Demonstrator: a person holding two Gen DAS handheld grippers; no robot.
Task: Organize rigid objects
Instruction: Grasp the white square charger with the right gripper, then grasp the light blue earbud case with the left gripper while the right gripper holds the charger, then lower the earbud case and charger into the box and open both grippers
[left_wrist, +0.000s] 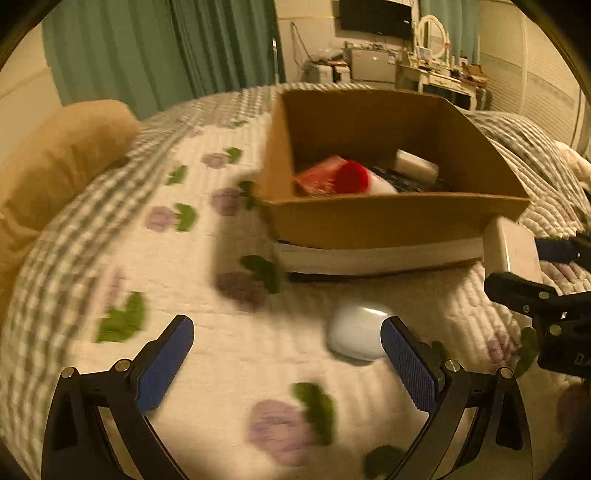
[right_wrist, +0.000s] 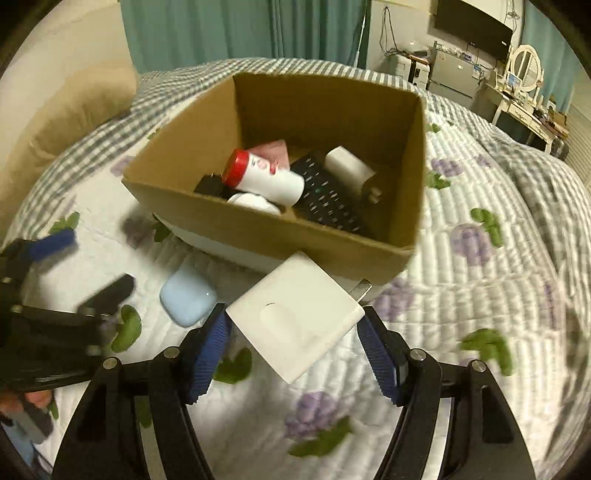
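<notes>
White charger (right_wrist: 295, 317) clamped in right tool (right_wrist: 293, 332) | left tool (left_wrist: 288, 350) apart | cardboard box (right_wrist: 258, 229) near

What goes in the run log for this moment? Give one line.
right gripper: shut on white charger, outside cardboard box | left gripper: open, near earbud case on quilt

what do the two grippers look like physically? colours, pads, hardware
Both match: the left gripper and right gripper have matte black angular frames with triangular cutouts, silver round pivot bolts at the joints, and jaws faced with blue ribbed pads. White lettering shows on the right one's body, unreadable. No cables visible.
</notes>
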